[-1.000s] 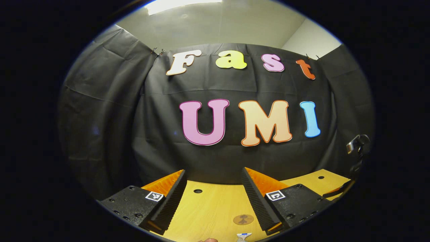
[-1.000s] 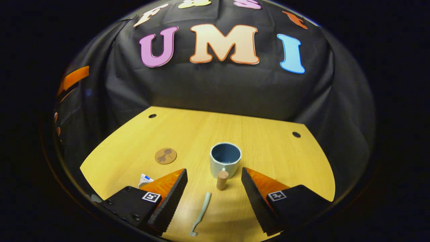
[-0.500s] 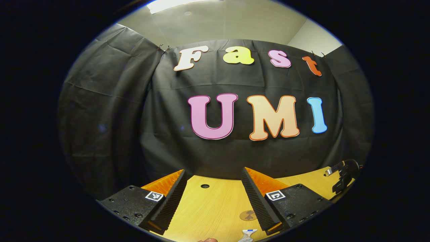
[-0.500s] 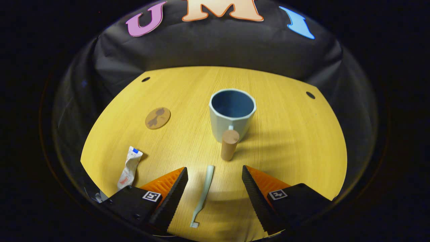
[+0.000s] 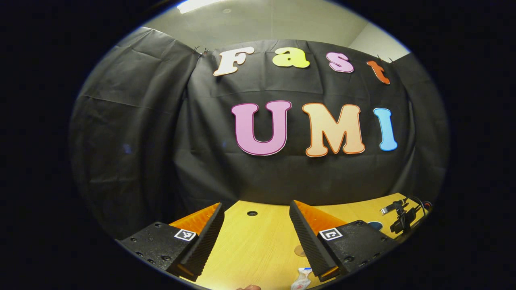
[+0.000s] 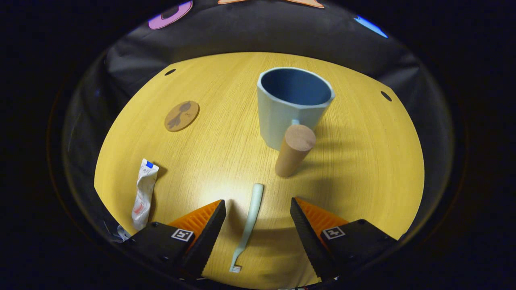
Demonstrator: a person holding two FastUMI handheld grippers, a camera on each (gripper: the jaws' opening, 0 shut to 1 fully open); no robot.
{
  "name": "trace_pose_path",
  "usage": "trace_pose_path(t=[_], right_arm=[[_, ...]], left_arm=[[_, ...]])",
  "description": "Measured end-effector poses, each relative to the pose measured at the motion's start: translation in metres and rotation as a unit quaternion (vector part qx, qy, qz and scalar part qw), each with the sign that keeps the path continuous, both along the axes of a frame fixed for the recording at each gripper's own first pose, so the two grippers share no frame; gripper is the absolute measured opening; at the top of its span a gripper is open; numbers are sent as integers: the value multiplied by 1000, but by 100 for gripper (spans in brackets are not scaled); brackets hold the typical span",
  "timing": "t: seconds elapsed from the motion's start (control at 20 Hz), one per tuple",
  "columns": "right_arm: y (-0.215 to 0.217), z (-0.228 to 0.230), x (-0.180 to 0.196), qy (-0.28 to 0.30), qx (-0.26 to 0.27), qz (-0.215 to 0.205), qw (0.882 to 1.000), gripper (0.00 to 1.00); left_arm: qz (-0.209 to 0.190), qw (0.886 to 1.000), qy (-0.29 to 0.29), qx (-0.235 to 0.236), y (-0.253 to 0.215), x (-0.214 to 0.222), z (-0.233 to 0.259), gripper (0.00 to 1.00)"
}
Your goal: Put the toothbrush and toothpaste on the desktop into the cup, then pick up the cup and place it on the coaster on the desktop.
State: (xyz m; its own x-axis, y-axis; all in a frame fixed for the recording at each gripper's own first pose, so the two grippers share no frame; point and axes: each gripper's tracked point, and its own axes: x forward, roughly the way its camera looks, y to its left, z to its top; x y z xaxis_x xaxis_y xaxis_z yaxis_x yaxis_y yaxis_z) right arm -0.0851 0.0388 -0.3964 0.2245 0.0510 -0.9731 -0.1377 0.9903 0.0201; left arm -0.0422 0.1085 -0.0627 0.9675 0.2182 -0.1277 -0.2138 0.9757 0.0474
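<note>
The right gripper (image 6: 257, 229) is hovering over the desktop (image 6: 363, 161) with its two fingers spread wide and nothing pinched between them. One toothbrush (image 6: 248, 223) is lying flat in the gap between those fingers, touching neither, its bristle end toward the camera and its handle pointing away. Just beyond the handle tip, slightly to the right, one cup (image 6: 290, 102) is standing upright and empty, its single brown cylindrical handle (image 6: 293, 151) facing the gripper. To the left of the left finger, one crumpled toothpaste tube (image 6: 143, 193) is lying on the wood. Farther out on that side, well apart from the cup, one round coaster (image 6: 182, 115) is lying flat. Two small dark holes are showing at the far corners of the desktop.

The left gripper (image 5: 254, 237) is sitting lower and looking out level across the desktop (image 5: 250, 245), its two fingers likewise spread with nothing between them. By its right finger, near the bottom edge, the toothpaste tube (image 5: 300, 280) is peeking out, and just above it a sliver of the coaster (image 5: 299, 251). Farther right, past that finger, part of the other gripper's rig (image 5: 401, 217) is showing, with a bit of the cup (image 5: 375, 225) beside it.
</note>
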Motion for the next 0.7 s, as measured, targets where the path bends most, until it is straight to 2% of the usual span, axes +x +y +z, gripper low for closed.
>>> trace_pose_path(t=[0.1, 0.25, 0.4, 0.55, 0.6, 0.7], right_arm=[[-1, -4, -7, 20, -7, 3, 1000, 99], [0, -3, -5, 16, -10, 15, 1000, 96], [5, -5, -6, 21, -9, 20, 1000, 83], [12, -5, -9, 23, -4, 30, 999, 57], [12, -3, -9, 25, -4, 27, 999, 41], [9, -3, -9, 34, 5, 18, 999, 20]], left_arm=[[0, 1000, 7, -2, 2, -1, -5, 94], [-3, 1000, 15, -4, 2, -2, -12, 94], [-9, 999, 31, -4, -2, -2, -24, 94], [-21, 999, 41, -7, -10, -2, -32, 95], [-27, 999, 45, -6, -14, 0, -35, 95], [-39, 997, 59, -6, -23, 0, -47, 94]])
